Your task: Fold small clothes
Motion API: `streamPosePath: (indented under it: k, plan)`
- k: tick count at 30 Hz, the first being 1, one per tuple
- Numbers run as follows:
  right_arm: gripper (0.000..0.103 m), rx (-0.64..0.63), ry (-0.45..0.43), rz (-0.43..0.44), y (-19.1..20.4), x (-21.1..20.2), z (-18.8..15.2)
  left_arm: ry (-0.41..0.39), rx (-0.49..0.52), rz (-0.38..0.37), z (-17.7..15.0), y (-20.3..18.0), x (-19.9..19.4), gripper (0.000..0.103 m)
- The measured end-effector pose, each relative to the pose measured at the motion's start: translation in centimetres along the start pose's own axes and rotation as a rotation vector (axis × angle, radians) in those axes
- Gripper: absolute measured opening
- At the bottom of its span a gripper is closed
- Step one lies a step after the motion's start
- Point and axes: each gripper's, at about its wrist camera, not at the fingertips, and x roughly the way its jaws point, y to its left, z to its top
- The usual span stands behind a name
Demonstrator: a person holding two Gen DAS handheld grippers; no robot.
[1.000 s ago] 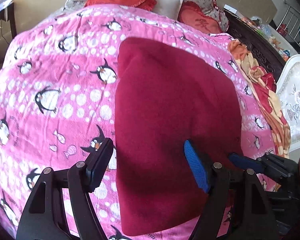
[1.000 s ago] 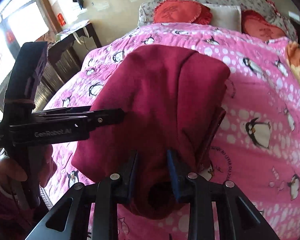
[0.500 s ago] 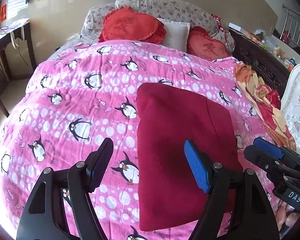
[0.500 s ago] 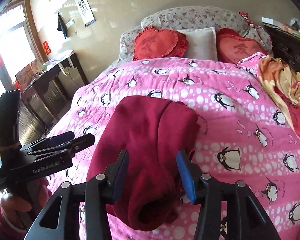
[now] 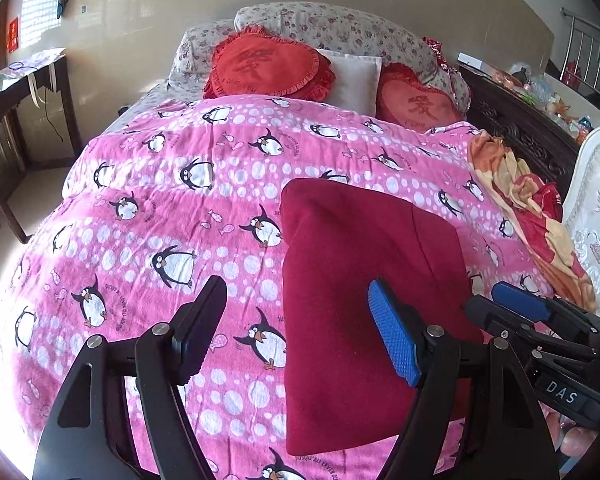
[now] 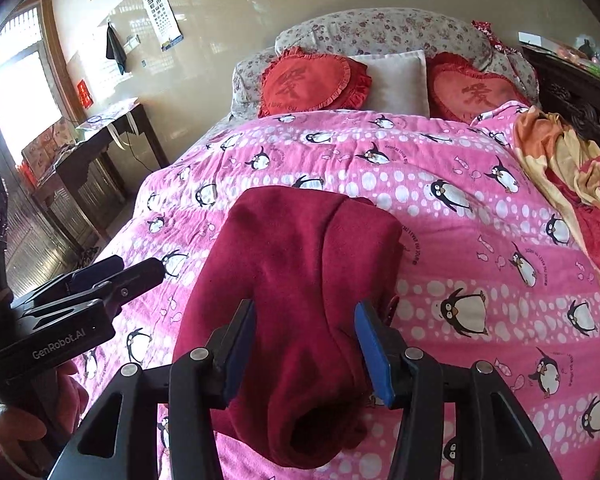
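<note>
A: What's biggest here?
B: The bed (image 5: 148,216) in its pink penguin cover, with the folded dark red garment (image 5: 364,272) lying on it, toward the near edge.
A: And the claws?
B: Left claw (image 5: 296,332) and right claw (image 6: 304,344) both gape wide, gripping nothing.

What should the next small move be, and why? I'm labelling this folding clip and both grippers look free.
Probably bring the right gripper down onto the near end of the dark red garment and smooth it. The garment lies folded on the penguin blanket, but that end bulges into an open tube in the right wrist view. Both grippers are open and hold nothing; the left gripper is over the garment's left edge.
</note>
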Motion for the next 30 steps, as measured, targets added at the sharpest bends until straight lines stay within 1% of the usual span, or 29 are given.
streamPosePath:
  k: [2,4,13,21,30]
  plan:
    - [0.053,0.004,0.006,-0.009,-0.10,0.15,-0.06,0.003,0.010,0.003,-0.10,-0.21,0.03,0.074]
    - [0.061,0.007,0.006,-0.024,-0.19,0.26,-0.15,0.007,0.019,0.008,-0.18,-0.39,0.09,0.074]
    - [0.062,0.010,0.010,-0.048,-0.40,0.57,-0.12,0.011,0.032,0.025,-0.18,-0.65,0.33,0.074]
    - [0.062,0.013,0.019,-0.046,-0.62,0.72,-0.17,0.020,0.038,0.048,-0.05,-0.82,0.62,0.074]
    - [0.062,0.025,0.015,-0.037,-0.79,0.73,-0.04,0.025,0.039,0.051,-0.10,-0.62,0.78,0.074]
